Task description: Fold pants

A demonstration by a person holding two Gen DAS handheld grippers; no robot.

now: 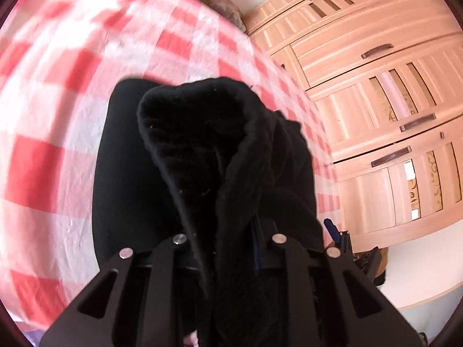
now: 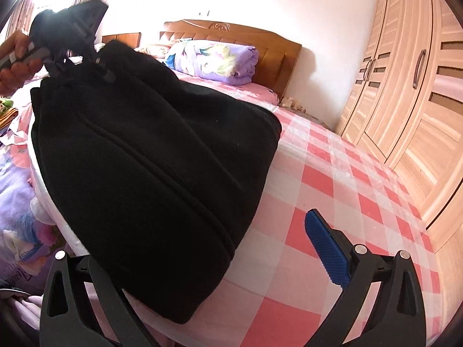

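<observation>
The black pants (image 2: 150, 167) lie partly folded on the pink-and-white checked bed sheet (image 2: 332, 179). My left gripper (image 2: 78, 57) is shut on one end of the pants and holds that end lifted; in the left wrist view the black fabric (image 1: 220, 159) bunches between its fingers and hides the pads. My right gripper (image 2: 220, 263) is open at the near edge of the pants. Its blue right pad (image 2: 327, 251) is bare over the sheet. Its left finger is hidden behind the fabric.
A wooden headboard (image 2: 260, 37) and a folded purple floral quilt (image 2: 214, 60) are at the far end of the bed. A light wooden wardrobe (image 2: 405, 92) stands along the right. More purple bedding (image 2: 17, 202) lies at the left.
</observation>
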